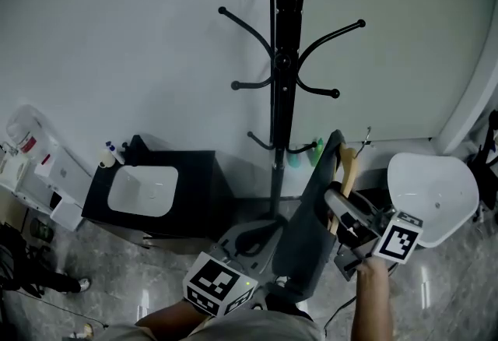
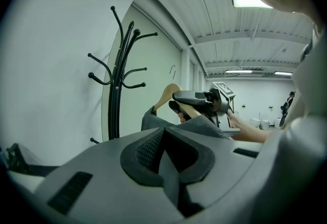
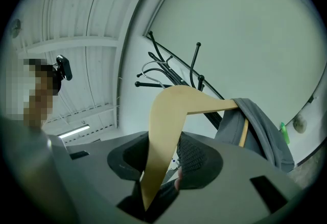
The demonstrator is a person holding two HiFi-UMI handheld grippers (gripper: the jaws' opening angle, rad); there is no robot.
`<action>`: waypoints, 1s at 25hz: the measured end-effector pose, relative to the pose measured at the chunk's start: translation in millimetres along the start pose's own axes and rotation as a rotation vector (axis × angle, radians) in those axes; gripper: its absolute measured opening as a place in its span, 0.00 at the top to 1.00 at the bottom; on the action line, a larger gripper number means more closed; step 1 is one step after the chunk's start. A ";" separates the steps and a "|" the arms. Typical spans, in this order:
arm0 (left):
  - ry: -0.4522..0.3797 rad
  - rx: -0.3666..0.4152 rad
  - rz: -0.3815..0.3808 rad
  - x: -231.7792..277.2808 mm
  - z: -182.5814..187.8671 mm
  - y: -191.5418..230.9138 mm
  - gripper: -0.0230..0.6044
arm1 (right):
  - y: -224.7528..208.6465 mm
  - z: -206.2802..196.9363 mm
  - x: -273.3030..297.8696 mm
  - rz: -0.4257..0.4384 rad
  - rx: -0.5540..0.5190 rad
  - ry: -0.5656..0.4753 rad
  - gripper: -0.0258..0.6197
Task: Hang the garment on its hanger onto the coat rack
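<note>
The black coat rack (image 1: 285,59) stands against the white wall, its curved arms bare. My right gripper (image 1: 336,203) is shut on one arm of a wooden hanger (image 1: 348,168), to the right of the rack's pole and below its arms. In the right gripper view the wooden hanger (image 3: 173,110) passes between the pads of that gripper (image 3: 163,161). A grey garment (image 1: 307,238) is draped over the hanger and hangs down. My left gripper (image 1: 261,226) is low, just left of the garment, apart from it. Its pads meet with nothing between them (image 2: 164,141).
A black cabinet with a white basin (image 1: 148,191) stands left of the rack's base. A white rounded seat (image 1: 432,191) is at the right. A green bottle (image 1: 317,151) stands by the wall. White equipment (image 1: 31,152) is at the far left.
</note>
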State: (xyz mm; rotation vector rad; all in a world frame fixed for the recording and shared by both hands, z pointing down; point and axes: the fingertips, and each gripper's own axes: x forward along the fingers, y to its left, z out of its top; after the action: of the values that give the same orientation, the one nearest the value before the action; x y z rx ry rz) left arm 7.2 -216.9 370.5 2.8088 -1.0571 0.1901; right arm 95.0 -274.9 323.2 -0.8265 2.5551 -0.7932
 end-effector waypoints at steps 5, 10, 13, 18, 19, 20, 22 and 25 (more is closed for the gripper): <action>-0.004 0.014 0.060 31.9 18.4 30.4 0.95 | -37.3 19.2 38.1 0.010 -0.004 0.050 0.73; -0.009 0.009 0.119 60.9 28.3 56.3 0.95 | -72.7 30.6 67.6 0.021 -0.002 0.094 0.73; -0.006 -0.003 0.146 74.8 29.9 69.8 0.95 | -93.4 33.6 84.4 0.018 0.004 0.119 0.73; 0.003 -0.014 0.160 87.7 31.0 88.7 0.95 | -123.2 27.8 106.8 -0.009 0.026 0.139 0.73; 0.006 -0.012 0.156 89.3 30.8 92.6 0.95 | -128.3 26.1 111.0 -0.017 0.030 0.140 0.73; 0.009 -0.010 0.149 90.5 30.1 95.8 0.95 | -133.1 24.3 114.6 -0.025 0.035 0.139 0.73; 0.019 -0.013 0.136 91.8 27.7 101.8 0.96 | -142.6 20.2 119.8 -0.054 0.044 0.136 0.73; 0.027 -0.018 0.111 92.8 25.5 110.0 0.95 | -152.2 12.9 124.2 -0.109 0.043 0.146 0.73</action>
State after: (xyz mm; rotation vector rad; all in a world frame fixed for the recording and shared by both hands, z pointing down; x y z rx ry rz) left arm 5.4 -363.0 369.6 2.7252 -1.2029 0.2286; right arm 70.2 -459.5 386.7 -0.9323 2.6272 -0.9715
